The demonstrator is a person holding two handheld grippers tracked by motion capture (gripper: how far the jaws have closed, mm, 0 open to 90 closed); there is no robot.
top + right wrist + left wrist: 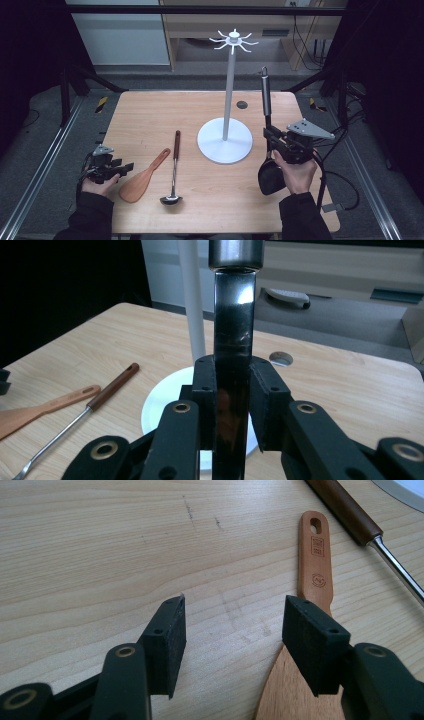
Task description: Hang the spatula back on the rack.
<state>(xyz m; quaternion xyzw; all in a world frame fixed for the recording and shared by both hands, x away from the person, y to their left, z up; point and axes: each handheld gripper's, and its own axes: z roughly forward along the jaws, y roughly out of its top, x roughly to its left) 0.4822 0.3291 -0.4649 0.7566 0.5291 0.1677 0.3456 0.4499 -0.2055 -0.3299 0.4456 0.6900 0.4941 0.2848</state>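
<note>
My right gripper (270,134) is shut on the black neck of a black utensil (266,102), holding it upright with its steel handle up and its dark head (270,178) hanging by the hand. In the right gripper view both pads clamp the black shaft (231,360). A white hanging stand (227,95) with hooks on top rises from a round base (225,142) left of it. My left gripper (125,169) rests open at the table's left front, next to a wooden spatula (142,177). In the left gripper view the spatula (314,565) lies by the right pad, untouched.
A ladle with a brown handle (174,167) lies between the spatula and the stand base. A small round hole (242,104) sits in the wooden table (150,115) toward its far right. Black frame rails run along both sides of the table.
</note>
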